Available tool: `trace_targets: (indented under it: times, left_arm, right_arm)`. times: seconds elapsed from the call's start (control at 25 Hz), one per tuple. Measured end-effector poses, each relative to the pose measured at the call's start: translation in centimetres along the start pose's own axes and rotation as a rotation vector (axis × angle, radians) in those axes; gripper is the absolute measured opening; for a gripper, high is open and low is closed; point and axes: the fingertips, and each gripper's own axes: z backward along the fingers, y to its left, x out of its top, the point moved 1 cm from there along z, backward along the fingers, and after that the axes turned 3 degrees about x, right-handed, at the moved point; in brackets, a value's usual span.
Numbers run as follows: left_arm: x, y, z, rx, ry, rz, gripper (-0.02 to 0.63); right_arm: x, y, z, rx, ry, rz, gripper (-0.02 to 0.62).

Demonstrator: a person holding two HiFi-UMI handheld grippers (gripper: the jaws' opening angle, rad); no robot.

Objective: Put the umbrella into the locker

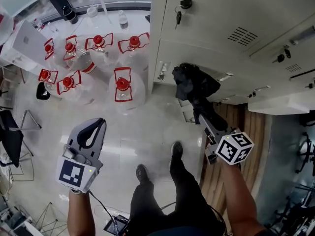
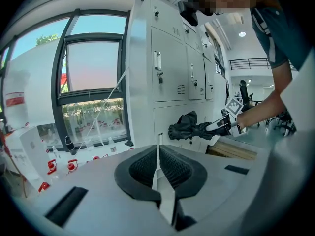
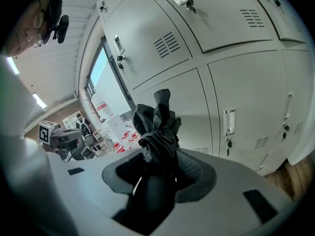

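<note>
Umbrella [image 3: 157, 127], black and folded with its cloth bunched loosely at the far end, is clamped between the jaws of the right hand-held gripper [image 1: 203, 116], which stand fairly wide around its bundled body. It juts out past the jaw tips, clear of the floor [image 1: 142, 136], toward the lower row of pale grey lockers [image 1: 221, 43]. In the right gripper view the locker door [image 3: 197, 102] behind the umbrella's tip is closed, and so are the doors above it and beside it, several with keys [image 1: 178, 16] hanging from their locks. The left hand-held gripper [image 1: 93, 129] is held lower left in the head view, well apart from the umbrella, with its jaws brought together and nothing between them. Beneath the right arm a strip of wooden boards [image 1: 246, 127] lies beside the locker base. The person's dark shoes [image 1: 176, 149] stand on the glossy floor between the two hand-held grippers. Farther off to the left, clear water jugs [image 1: 123, 85] with red caps are grouped on the floor below a large window [image 2: 93, 63].
</note>
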Motion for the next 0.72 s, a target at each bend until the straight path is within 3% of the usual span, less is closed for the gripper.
trace_targets:
  times: [0.72]
  left_arm:
    - [-10.1,1.0,-7.7,-0.010,0.017,0.022,0.031]
  right_arm:
    - [-9.2,-5.3,-7.4,0.018,0.004,-0.015,0.192]
